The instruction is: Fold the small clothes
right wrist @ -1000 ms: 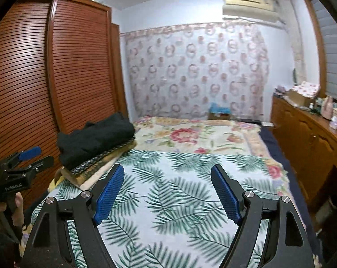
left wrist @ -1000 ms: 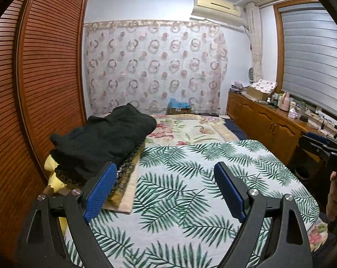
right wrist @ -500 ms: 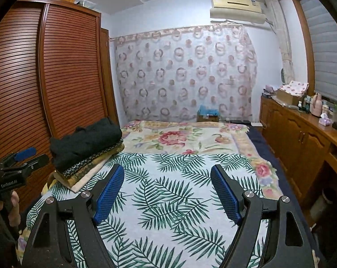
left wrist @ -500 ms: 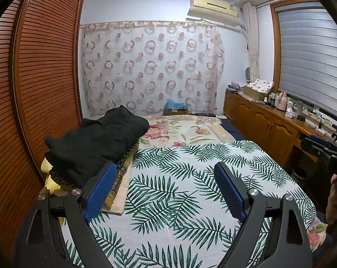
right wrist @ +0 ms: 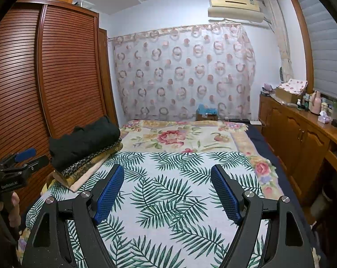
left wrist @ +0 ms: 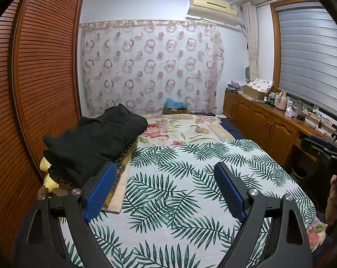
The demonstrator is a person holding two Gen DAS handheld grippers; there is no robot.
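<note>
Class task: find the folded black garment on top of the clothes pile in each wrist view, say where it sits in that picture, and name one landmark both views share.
Left wrist view: black garment at left centre, just beyond the left gripper's left finger.
Right wrist view: black garment at left, middle height, beside the wardrobe.
Shared landmark: the air conditioner, high on the far wall.

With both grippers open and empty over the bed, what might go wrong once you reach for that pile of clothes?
1. The black garment tops a stack at the bed's left edge; pulling it may drag the lower pieces off.
2. The left gripper works close beside the wardrobe door and could knock it.
3. The leaf-print sheet may get pinched together with a garment.
</note>
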